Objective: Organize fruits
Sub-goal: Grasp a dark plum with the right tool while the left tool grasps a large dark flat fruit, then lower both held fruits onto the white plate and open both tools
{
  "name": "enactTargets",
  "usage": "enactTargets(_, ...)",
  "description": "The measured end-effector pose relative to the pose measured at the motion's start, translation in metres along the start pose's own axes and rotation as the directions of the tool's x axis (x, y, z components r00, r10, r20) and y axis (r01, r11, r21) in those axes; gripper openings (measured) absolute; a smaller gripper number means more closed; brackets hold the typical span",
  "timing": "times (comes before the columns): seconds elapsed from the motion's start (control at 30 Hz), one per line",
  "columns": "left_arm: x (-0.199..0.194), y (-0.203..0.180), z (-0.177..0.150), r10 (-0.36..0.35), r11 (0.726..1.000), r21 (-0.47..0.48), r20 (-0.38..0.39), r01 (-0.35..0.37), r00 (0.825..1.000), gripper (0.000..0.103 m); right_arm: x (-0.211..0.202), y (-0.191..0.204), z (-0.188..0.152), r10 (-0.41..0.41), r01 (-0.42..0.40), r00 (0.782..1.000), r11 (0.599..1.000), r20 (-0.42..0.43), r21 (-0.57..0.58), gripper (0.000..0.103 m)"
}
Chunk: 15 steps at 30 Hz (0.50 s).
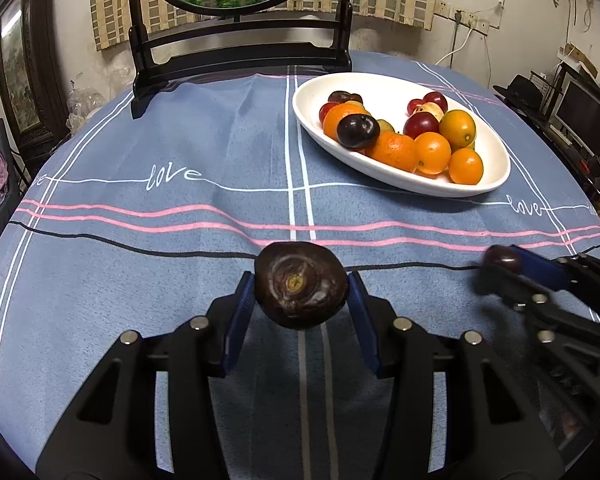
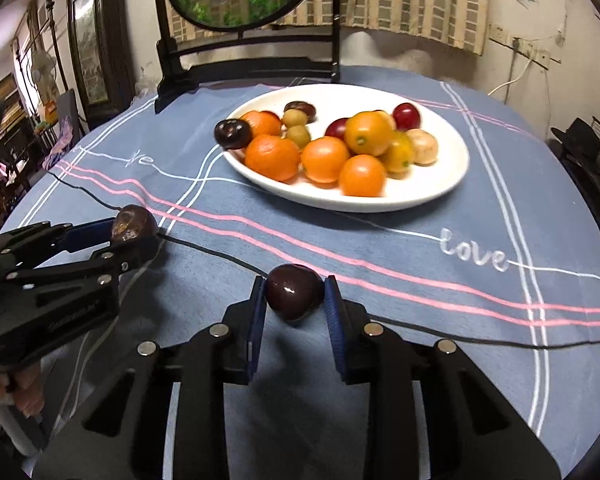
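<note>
two grippers, each carrying a dark fruit, near the front edge of a cloth-covered table.

the left gripper (image 1: 301, 294) is clamped on a dark water chestnut (image 1: 301, 284); the right gripper (image 2: 295, 295) pinches a glossy dark plum (image 2: 295, 291). both hang above the blue tablecloth (image 1: 140, 248), well short of the white oval dish (image 1: 496, 184) heaped with oranges and plums toward the far right edge. this looks like the carry step; next, each fruit likely needs lifting over the dish rim and releasing into a bare spot without knocking the pile.
</note>
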<state>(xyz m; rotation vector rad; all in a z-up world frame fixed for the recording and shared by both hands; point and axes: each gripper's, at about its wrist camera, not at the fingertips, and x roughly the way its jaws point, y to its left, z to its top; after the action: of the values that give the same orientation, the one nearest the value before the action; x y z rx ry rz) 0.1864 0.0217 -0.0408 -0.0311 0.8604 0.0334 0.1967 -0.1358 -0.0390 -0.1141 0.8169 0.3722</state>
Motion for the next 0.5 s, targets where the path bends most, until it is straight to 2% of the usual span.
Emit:
enactTargets(0.13, -0.001, -0.005, 0.002, 0.013, 1.000, 0.009, 0.003, -0.013, 1.000, 0.048, -0.014, -0.012, -0.003, -0.003, 0.002, 0.999, 1.000, 0.035, 0.028, 0.029)
enactTargets(0.23, -0.006, -0.007, 0.009, -0.013, 1.000, 0.001, 0.005, 0.013, 1.000, 0.048, -0.022, -0.020, 0.001, -0.007, 0.004, 0.998, 0.999, 0.065, 0.042, 0.029)
enactTargets(0.5, -0.012, -0.028, 0.054, -0.023, 0.999, 0.026, 0.027, 0.022, 0.999, 0.048, -0.035, -0.037, 0.028, -0.017, 0.011, 0.988, 0.999, 0.156, 0.039, 0.029)
